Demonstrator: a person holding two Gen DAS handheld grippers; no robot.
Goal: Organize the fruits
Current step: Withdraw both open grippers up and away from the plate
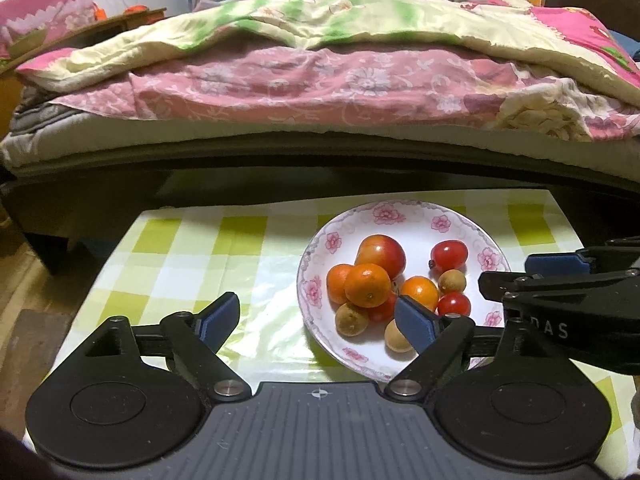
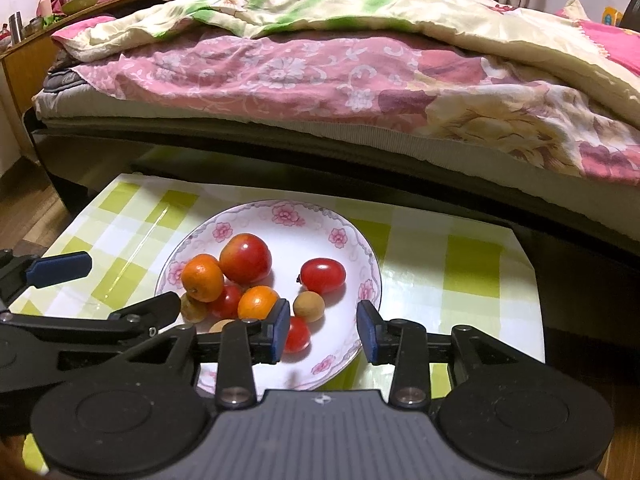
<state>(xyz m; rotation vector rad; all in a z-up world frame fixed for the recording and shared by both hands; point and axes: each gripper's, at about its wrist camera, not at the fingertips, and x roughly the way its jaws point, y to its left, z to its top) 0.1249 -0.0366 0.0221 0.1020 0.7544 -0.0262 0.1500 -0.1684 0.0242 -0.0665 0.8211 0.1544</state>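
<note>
we see the plate [image 2: 280, 212] of mixed fruits on the checked cloth [image 2: 440, 264], nearer our empty, parted right gripper [image 2: 323, 330], a cherry tomato [image 2: 297, 334] beside its left pad; our left gripper [image 1: 316, 320] gapes wider, empty.

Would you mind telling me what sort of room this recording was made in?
Most likely a bedroom in a home: a bed with a rumpled floral quilt fills the background, and a low table with a checked cloth holds a plate of fruit.
</note>
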